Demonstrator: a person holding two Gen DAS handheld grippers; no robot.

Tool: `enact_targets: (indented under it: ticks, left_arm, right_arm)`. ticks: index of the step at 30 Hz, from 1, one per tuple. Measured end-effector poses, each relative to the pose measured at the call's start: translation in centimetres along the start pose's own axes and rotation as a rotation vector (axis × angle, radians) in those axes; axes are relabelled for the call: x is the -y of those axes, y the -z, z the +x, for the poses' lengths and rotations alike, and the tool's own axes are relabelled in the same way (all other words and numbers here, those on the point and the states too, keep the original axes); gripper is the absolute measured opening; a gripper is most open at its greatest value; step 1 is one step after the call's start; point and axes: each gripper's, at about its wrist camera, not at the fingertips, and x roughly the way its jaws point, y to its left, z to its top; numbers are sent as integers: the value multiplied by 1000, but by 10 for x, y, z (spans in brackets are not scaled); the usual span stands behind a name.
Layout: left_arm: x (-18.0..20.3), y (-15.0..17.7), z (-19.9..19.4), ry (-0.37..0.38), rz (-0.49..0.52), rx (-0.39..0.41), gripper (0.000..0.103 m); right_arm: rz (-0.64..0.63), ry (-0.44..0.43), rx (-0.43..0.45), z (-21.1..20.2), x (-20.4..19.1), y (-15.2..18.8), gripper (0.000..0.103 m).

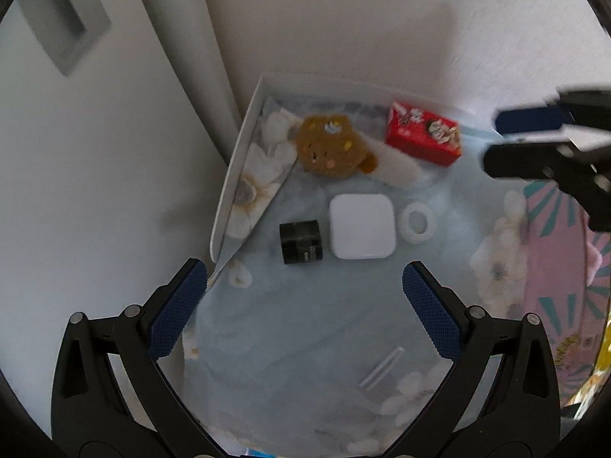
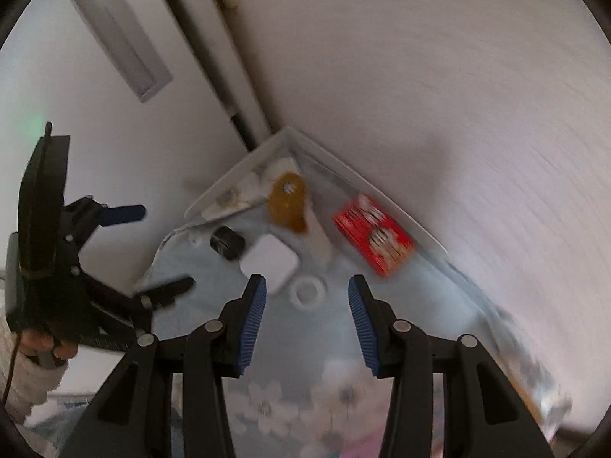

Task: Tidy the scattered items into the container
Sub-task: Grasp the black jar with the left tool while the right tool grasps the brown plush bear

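Observation:
On a pale blue floral cloth [image 1: 298,328] lie a brown plush toy [image 1: 330,147], a red snack box [image 1: 424,138], a white square case [image 1: 362,226], a white ring [image 1: 417,223] and a black cylinder [image 1: 301,242]. My left gripper [image 1: 303,286] is open and empty, above and short of the black cylinder. My right gripper [image 2: 307,294] is open and empty, over the white ring [image 2: 307,291], with the white case [image 2: 269,260], black cylinder [image 2: 227,243], plush [image 2: 288,202] and red box [image 2: 372,236] beyond. Each gripper shows in the other's view: the right [image 1: 492,139], the left [image 2: 168,248].
A white tray rim [image 1: 238,160] stands at the cloth's far left corner against a white wall and door. A pink patterned container [image 1: 561,278] sits at the right. A thin white stick [image 1: 382,368] lies on the cloth near me.

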Motion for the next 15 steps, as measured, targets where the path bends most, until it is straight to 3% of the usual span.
enact_targets:
  ticks: [6,15]
  left_arm:
    - [0,-5,29,-50,55,-8,102]
    - [-3,-11,48,-7,67,-8,99]
  right_arm:
    - [-134,29,-102,57,-7,-36,41]
    - [-158,-5,-155,117,-8,-62,41]
